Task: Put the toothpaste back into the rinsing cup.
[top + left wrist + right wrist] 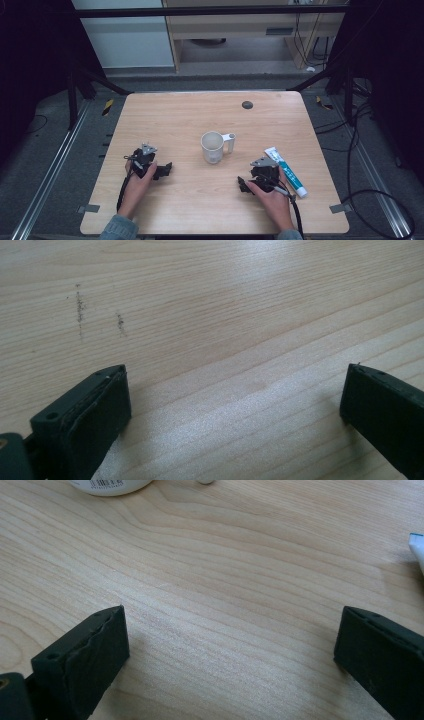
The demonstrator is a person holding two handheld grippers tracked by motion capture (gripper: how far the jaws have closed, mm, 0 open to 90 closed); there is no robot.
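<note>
The wooden desk [165, 115] carries a cup [213, 147] at centre and a tube [286, 171] beside the right hand-held gripper [243, 185]. Both it and the left hand-held gripper [167, 170] rest released, empty; nothing seems started yet.

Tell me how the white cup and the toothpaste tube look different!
The cup stands upright with its mouth open to the top; the toothpaste tube lies flat. The cup is round and all white with a handle; the tube is long and thin, white and teal. The cup sits mid-table; the tube lies beside the right gripper. Both rest on the wooden table, untouched.
</note>
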